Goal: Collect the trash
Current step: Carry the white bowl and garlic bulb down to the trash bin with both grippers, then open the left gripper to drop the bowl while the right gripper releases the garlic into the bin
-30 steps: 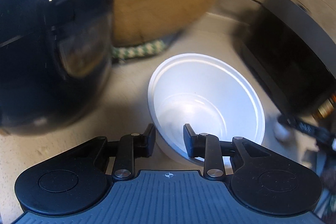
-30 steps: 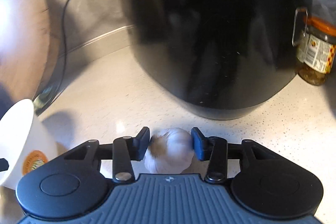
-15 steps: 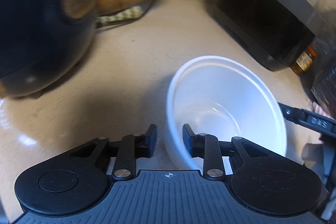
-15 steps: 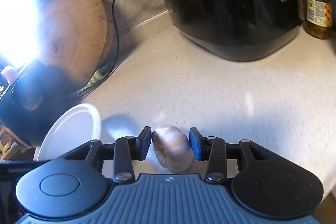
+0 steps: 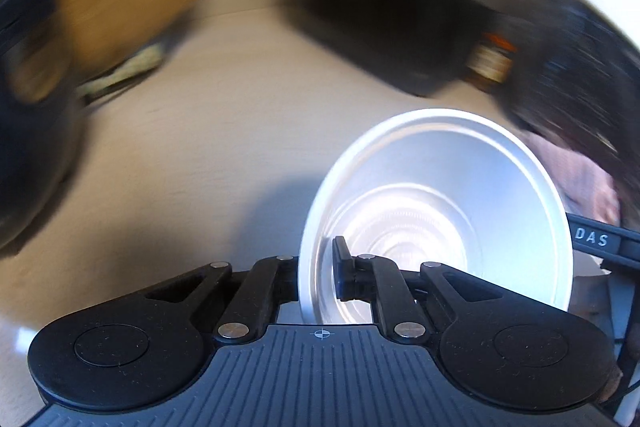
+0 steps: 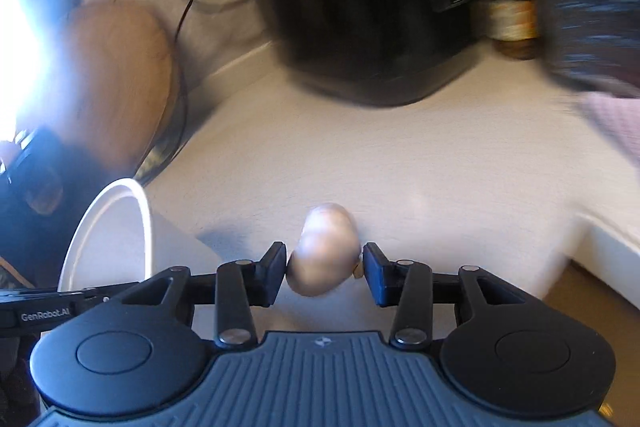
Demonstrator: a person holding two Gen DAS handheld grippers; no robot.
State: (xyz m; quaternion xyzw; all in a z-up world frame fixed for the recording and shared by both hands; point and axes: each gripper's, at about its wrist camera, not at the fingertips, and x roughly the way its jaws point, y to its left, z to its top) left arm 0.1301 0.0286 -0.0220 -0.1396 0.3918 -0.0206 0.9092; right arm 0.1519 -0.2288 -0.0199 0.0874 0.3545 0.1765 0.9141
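Note:
My left gripper (image 5: pixel 316 273) is shut on the rim of a white disposable bowl (image 5: pixel 440 203), one finger inside and one outside the wall; it holds the bowl tilted above the pale counter. The same bowl (image 6: pixel 108 231) shows at the lower left of the right wrist view. My right gripper (image 6: pixel 324 271) is shut on a whitish garlic bulb (image 6: pixel 324 253), held above the counter, to the right of the bowl. Both views are motion-blurred.
A black appliance (image 6: pixel 372 35) stands at the back of the counter with a jar (image 6: pixel 512 15) beside it. A round wooden board (image 6: pixel 116 75) leans on the wall at left, with a dark cord. A pink cloth (image 5: pixel 580 183) lies right. The counter edge (image 6: pixel 600 243) runs at right.
Both grippers have pulled back from the appliances with their loads. The bowl has shifted right in the left view and tilted. The garlic stays between the right fingers.

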